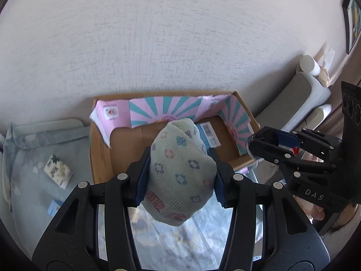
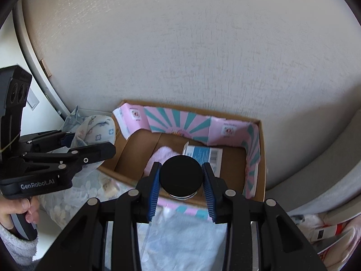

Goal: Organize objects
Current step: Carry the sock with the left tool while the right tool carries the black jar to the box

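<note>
A rolled floral sock (image 1: pixel 180 176) is clamped in the jaws of the left gripper (image 1: pixel 180 176), just short of the cardboard box (image 2: pixel 262 158); a black-lidded jar (image 2: pixel 180 176) is gripped by the right gripper (image 2: pixel 180 178) over the box's near edge. Both are best carried past the rim and lowered onto bare cardboard before release. The jar's contents are hidden, and the pink item (image 2: pixel 158 158) inside is mostly covered.
</note>
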Action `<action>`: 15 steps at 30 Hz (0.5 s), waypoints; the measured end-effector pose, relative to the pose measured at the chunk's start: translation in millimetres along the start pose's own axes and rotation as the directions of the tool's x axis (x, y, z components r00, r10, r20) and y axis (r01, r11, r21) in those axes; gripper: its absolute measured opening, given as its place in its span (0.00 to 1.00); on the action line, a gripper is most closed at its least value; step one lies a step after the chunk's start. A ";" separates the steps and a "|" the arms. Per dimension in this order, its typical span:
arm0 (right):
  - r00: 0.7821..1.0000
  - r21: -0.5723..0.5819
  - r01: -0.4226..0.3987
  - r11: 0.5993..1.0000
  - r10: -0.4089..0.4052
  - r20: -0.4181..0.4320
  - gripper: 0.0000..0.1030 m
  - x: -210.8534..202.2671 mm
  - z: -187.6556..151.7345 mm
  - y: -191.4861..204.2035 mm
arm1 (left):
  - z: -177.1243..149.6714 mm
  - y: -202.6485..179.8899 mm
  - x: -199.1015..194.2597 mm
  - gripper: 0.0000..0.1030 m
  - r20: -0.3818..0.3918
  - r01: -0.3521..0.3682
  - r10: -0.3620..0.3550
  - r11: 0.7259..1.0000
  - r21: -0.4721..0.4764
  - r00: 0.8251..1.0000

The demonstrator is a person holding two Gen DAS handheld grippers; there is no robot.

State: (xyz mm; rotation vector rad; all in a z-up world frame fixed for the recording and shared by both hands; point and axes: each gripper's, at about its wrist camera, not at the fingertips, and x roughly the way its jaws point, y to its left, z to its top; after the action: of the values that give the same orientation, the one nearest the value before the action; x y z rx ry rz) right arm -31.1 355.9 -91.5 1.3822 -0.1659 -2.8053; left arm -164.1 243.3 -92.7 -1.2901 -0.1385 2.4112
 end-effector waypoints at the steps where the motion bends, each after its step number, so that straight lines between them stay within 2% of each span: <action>1: 1.000 -0.004 -0.002 1.000 0.002 -0.003 0.32 3.6 3.7 -1.0 | 4.6 1.8 4.1 0.43 -0.006 0.001 -0.001 1.000 -0.001 1.000; 8: 0.998 -0.025 -0.017 1.000 0.016 -0.056 0.32 35.9 21.7 -5.6 | 31.6 19.3 44.5 0.43 -0.089 0.005 -0.006 1.000 -0.007 0.996; 15: 0.989 -0.052 -0.043 0.998 0.036 -0.141 0.32 71.6 25.7 -6.6 | 41.0 32.0 91.0 0.43 -0.203 -0.019 0.022 1.000 0.016 0.979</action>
State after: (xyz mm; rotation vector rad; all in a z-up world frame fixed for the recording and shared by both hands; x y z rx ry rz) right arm -95.0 360.8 -133.1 1.5392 -0.1126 -2.6477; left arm -252.0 253.7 -148.7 -1.5284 -0.0501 2.2757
